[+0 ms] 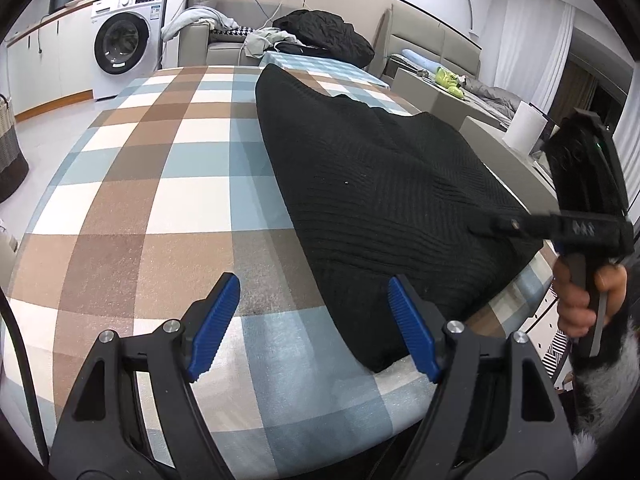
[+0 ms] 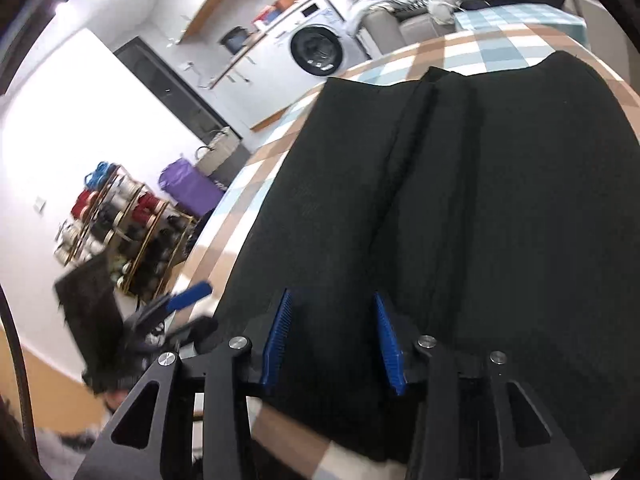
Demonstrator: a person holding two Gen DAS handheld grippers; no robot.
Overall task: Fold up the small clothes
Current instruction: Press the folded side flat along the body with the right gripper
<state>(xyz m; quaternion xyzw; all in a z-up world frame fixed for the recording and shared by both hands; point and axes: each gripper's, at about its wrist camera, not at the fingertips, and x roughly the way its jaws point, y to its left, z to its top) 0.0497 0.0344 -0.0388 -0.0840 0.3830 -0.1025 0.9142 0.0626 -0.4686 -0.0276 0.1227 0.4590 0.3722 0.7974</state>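
Note:
A black knit garment lies folded lengthwise on the right half of the checked tablecloth. My left gripper hovers open over the cloth at the garment's near left corner, with nothing between its blue pads. My right gripper, held by a hand, reaches in from the right over the garment's near edge. In the right wrist view the right gripper stands open just above the garment, its pads apart and not pressing on the fabric. One blue finger of the left gripper shows at the left.
A washing machine stands at the back left, beside a sofa heaped with clothes. A woven basket sits on the floor at left and a paper roll stands at right. A stocked rack and purple bag stand beyond the table.

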